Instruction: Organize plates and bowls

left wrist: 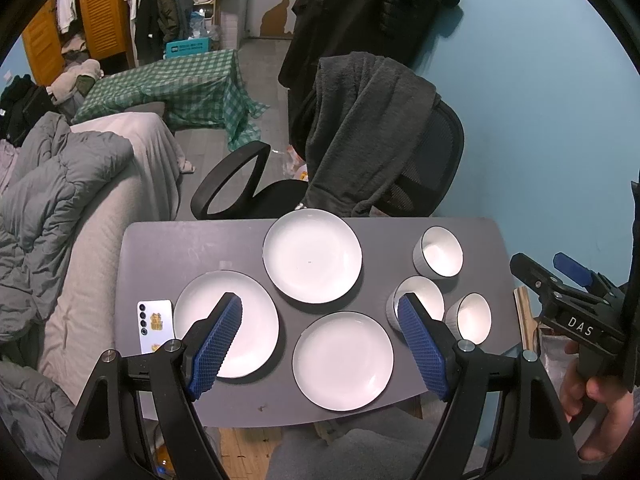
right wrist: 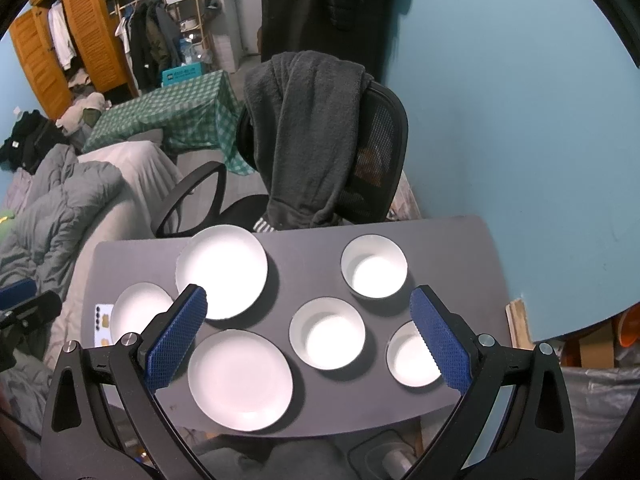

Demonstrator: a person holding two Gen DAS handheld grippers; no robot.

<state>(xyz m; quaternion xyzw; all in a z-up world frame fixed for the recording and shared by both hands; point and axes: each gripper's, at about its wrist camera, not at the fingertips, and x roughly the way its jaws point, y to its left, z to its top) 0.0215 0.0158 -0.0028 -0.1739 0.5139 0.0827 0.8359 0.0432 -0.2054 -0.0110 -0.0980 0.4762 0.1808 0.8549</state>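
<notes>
Three plates (left wrist: 312, 255) and three bowls (right wrist: 374, 266) sit apart on the table (left wrist: 168, 248); both hand-held grippers, left (left wrist: 320, 344) and right (right wrist: 308, 336), hang spread and empty. The glazed crockery looks slippery and breakable, best pinched at the rims.

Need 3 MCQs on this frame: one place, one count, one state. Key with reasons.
1. Where does the phone lie?
A. left of the plates
B. among the bowls
C. on the chair

2. How many bowls stand on the table?
A. one
B. three
C. five

3. How are the left gripper jaws?
A. shut on a plate
B. shut on nothing
C. open, holding nothing

Key: 1 A, it lies beside the left plate at the table's left edge; 2 B, far bowl, middle bowl, near bowl; 3 C, the blue pads stand wide apart.
</notes>
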